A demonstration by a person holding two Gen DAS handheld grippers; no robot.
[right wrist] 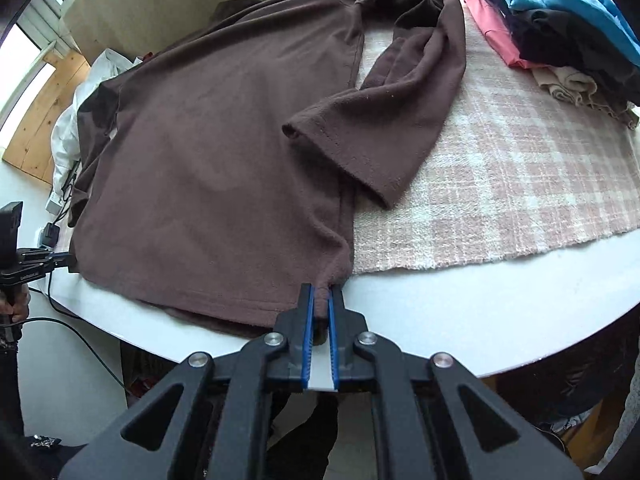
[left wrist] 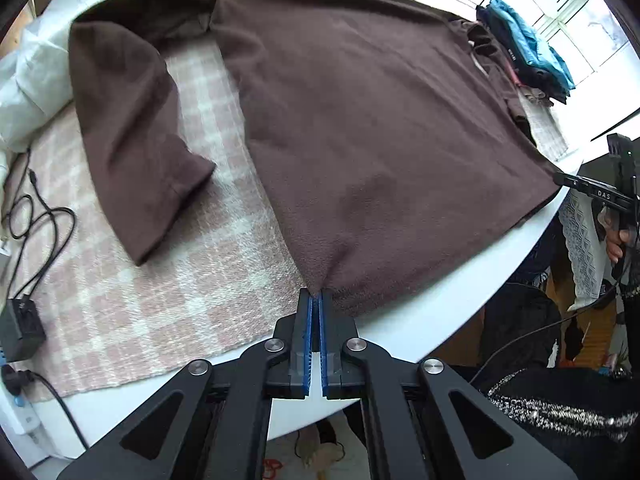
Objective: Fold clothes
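Because the brown fleece shirt (left wrist: 360, 120) is soft and limp, left gripper (left wrist: 316, 294) and right gripper (right wrist: 321, 290) each clamp a hem corner.

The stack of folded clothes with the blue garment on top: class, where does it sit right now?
In the right wrist view, the stack of folded clothes sits top right on the pink checked blanket, beyond the brown fleece shirt.

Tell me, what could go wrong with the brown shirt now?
Each tool, left and right, pinches only a tiny corner of the brown shirt, so the hem could slip out. The loose sleeve might bunch up when folded. The checked blanket underneath could drag along.
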